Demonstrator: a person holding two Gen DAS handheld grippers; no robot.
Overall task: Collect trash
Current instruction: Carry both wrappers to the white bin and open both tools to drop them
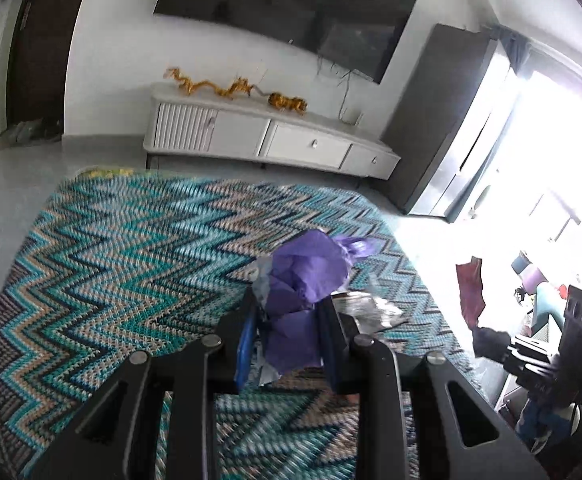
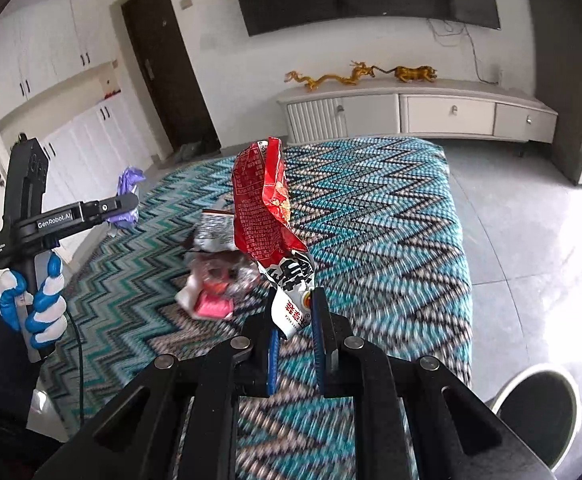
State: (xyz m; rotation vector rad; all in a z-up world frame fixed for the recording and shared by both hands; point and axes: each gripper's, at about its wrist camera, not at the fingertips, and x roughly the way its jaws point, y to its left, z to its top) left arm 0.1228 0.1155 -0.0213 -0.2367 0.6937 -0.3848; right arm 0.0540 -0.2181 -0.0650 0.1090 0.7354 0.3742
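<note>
My left gripper (image 1: 287, 312) is shut on a crumpled purple wad (image 1: 307, 272) with a bit of silvery foil, held above the table. From the right wrist view that left gripper (image 2: 131, 206) hangs at the left in a blue-and-white gloved hand (image 2: 43, 304), the purple wad (image 2: 129, 180) sticking up from its tips. My right gripper (image 2: 294, 308) is shut on the lower end of a red and white snack wrapper (image 2: 263, 208), which stands up above the fingers. A heap of wrappers (image 2: 215, 276) lies on the zigzag cloth behind it.
The table wears a teal zigzag cloth (image 2: 391, 220). A round dark bin (image 2: 539, 412) stands on the tiled floor at the lower right. A silvery wrapper (image 1: 367, 308) lies on the cloth. A white sideboard (image 1: 271, 136) runs along the far wall under a television.
</note>
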